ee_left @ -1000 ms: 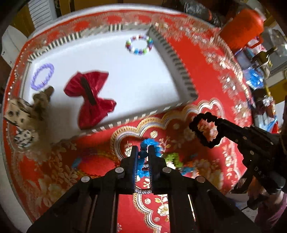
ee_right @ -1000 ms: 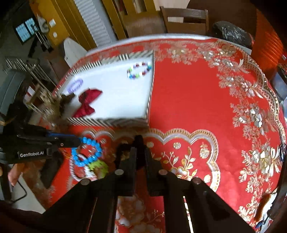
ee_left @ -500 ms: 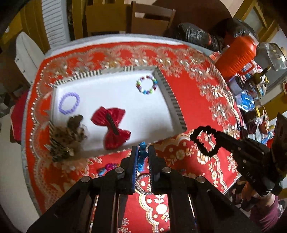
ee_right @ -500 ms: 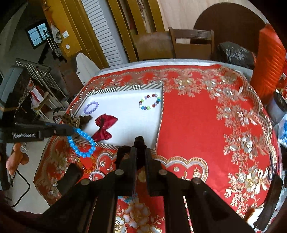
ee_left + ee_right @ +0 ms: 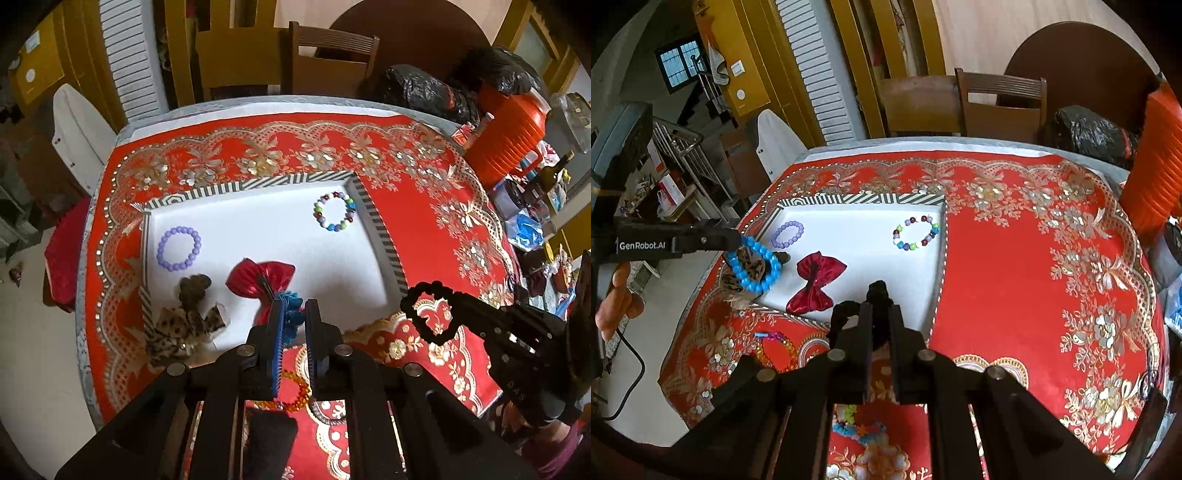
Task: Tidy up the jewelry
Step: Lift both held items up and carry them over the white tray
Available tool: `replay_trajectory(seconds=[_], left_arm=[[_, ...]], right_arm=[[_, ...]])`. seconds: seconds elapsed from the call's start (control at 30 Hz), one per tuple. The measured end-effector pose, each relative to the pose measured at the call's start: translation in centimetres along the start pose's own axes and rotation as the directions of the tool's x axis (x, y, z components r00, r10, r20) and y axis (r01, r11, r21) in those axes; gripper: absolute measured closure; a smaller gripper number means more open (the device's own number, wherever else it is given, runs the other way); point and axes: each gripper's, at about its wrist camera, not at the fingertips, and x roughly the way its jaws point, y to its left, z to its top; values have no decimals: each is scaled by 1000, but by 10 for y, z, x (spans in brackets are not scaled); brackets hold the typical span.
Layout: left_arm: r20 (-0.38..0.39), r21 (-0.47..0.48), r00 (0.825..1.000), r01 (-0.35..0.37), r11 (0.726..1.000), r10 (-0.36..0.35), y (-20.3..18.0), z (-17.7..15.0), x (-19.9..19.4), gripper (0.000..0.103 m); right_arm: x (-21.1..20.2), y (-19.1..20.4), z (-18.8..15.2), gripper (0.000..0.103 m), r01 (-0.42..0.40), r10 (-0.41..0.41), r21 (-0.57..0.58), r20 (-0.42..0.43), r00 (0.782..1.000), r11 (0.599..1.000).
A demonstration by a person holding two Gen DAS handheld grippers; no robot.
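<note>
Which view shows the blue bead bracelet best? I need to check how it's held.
The right wrist view: the whole blue bead bracelet hangs as a full ring from the left tool. The left wrist view shows only a few beads pinched between its own fingers.

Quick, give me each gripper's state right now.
Left gripper: shut on the blue bead bracelet.
Right gripper: shut on the black bracelet.

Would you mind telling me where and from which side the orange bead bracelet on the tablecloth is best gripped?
Come straight down from above and pinch one arc of the orange bead bracelet. It lies flat as an open ring on the tablecloth, so one finger can enter its hollow and the other stay outside.
</note>
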Motion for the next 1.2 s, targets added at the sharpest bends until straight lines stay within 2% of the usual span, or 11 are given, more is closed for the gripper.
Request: replay_trajectory(seconds=[0.43,1.2], left_arm=[[-27,25,999,-18,1000,18,2,29,24,103],[-128,59,991,-30,998,38,-4,82,109,103]], right_arm=[[27,-2,10,95,21,-21,11,-39,999,1000],[81,-16,26,95,44,-38,48,-120,992,998]])
